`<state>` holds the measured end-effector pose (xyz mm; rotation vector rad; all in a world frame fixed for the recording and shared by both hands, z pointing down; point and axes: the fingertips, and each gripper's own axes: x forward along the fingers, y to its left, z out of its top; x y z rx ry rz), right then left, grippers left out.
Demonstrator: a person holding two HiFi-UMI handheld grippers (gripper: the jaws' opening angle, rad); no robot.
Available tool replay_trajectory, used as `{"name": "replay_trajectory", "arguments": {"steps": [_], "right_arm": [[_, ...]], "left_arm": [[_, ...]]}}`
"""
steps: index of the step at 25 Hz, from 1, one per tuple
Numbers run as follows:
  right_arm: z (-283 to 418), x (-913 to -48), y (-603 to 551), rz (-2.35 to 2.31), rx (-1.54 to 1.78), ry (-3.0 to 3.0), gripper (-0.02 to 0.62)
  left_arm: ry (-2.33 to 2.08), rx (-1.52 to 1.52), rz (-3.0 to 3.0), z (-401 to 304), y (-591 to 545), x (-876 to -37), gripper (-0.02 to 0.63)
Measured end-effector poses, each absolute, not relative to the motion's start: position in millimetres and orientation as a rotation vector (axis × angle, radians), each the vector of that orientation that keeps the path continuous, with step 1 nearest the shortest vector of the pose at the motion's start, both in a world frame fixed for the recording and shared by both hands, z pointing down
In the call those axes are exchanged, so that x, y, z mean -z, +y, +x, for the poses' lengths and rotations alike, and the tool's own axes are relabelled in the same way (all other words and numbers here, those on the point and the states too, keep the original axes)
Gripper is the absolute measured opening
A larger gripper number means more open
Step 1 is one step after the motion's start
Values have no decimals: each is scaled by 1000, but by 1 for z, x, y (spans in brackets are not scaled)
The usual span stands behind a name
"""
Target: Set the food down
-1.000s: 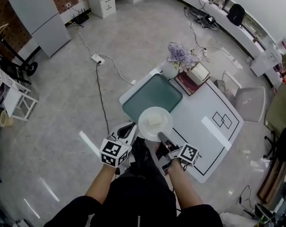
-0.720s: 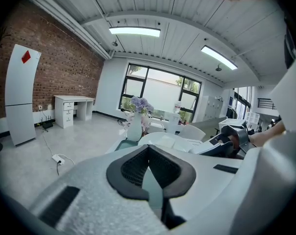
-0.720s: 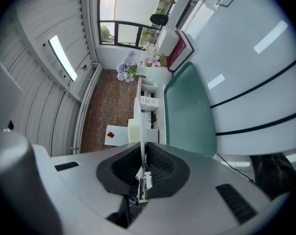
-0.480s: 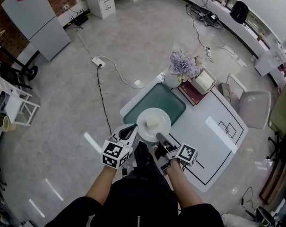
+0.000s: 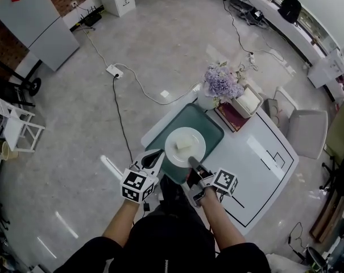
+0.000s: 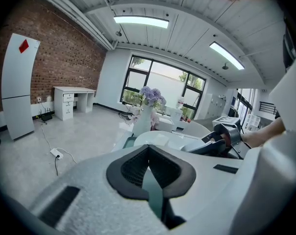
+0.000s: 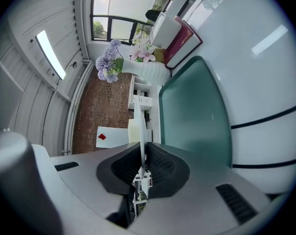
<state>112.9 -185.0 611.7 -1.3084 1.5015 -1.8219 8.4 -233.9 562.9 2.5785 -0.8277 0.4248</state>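
Two grippers show low in the head view, one in each of the person's hands. The right gripper (image 5: 193,163) is clamped on the rim of a white plate (image 5: 174,150) at about the plate's five o'clock. In the right gripper view the plate stands edge-on, pinched between the dark pads. A pale block of food (image 5: 185,144) lies on the plate near its middle.

The plate is over the near half of a green tray (image 5: 210,123), which lies on a white table (image 5: 257,172). Whether the plate touches the tray cannot be told.

The left gripper (image 5: 154,156) is at the plate's eight o'clock, just beside the rim and clear of it. Its jaws are drawn together with nothing between them.

From the plate, a vase of lilac flowers (image 5: 220,84) stands at one o'clock by the tray's far corner. A red book (image 5: 231,117) and a white box (image 5: 248,102) lie at two o'clock. A grey chair (image 5: 308,131) sits at three o'clock beyond the table. A white power strip (image 5: 113,70) lies on the floor at eleven o'clock.
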Motion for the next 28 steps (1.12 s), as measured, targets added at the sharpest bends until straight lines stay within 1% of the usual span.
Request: {"name": "replay_trajectory", "arguments": {"steps": [14,28], "right_arm": [[128,-678,-220,-1364,1946,1432,25],[130,-717,-231,-1395,2040,1340,25]], "left_arm": [[-815,-477,2526,19,-251,-592,6],[-806,-507,2498,17,-263,-608,6]]}}
